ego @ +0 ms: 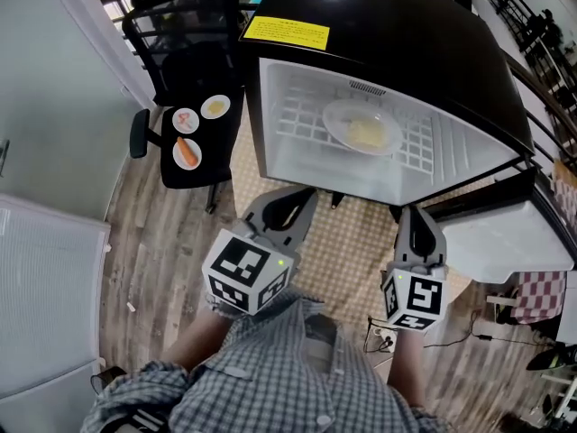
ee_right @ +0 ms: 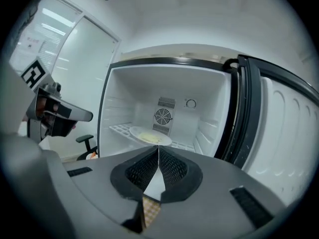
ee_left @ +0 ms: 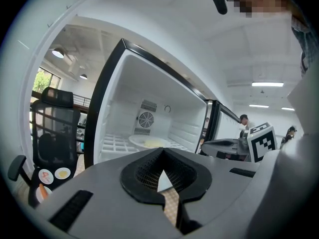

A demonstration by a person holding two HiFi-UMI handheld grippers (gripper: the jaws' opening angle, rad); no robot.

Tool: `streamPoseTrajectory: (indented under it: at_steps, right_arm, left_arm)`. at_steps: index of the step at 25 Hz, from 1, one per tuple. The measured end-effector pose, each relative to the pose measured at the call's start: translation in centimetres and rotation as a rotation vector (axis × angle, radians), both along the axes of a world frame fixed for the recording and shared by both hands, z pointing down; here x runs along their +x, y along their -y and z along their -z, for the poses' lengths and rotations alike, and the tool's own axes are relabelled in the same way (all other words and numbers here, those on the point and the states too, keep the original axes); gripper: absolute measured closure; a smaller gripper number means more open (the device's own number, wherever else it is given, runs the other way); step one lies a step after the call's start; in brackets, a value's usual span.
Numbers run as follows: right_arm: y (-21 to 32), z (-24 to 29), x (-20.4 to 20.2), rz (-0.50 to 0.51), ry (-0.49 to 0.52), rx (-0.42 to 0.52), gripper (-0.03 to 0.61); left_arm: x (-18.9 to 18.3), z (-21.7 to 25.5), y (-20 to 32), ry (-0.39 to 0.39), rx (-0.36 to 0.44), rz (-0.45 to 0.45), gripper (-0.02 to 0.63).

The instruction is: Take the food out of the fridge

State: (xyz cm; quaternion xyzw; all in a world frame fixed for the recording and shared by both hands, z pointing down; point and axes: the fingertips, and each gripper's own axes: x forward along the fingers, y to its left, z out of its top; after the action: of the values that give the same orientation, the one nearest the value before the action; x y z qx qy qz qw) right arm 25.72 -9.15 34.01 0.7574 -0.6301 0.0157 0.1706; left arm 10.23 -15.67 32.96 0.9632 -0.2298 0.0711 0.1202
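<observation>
A small black fridge (ego: 406, 34) stands open, its door (ego: 505, 242) swung to the right. On its white wire shelf (ego: 297, 115) rests a white plate (ego: 361, 126) of pale yellow food; the plate (ee_left: 149, 142) shows in the left gripper view and the plate (ee_right: 149, 135) in the right gripper view. My left gripper (ego: 287, 198) is shut and empty in front of the fridge's lower left. My right gripper (ego: 417, 219) is also shut and empty, below the fridge's right side. Both stay outside the fridge.
A black office chair (ego: 194, 79) stands left of the fridge, with three small plates of food on its seat: one (ego: 215, 106), another (ego: 185, 119) and a third with something orange (ego: 187, 152). A white cabinet (ego: 45, 296) is at lower left. Cables lie on the wooden floor (ego: 433, 368).
</observation>
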Motion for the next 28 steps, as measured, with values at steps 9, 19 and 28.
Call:
streamPoseTrajectory:
  at_steps: [9,19,28]
  right_arm:
    - [4.3,-0.8,-1.9,0.243,-0.318,-0.112,0.568]
    - [9.3,-3.2,-3.0,0.347,-0.678,-0.224,0.567]
    - [11.6,-4.9,-3.8,0.379,-0.869,-0.282,0.566]
  left_arm:
    - [0.8,0.2,-0.1,-0.002,-0.01,0.079,0.607]
    - [1.8,-0.3,-0.1,-0.012,-0.037,0.099,0.607]
    - [1.9,-1.0,0.9,0.039,0.0,0.166,0.607]
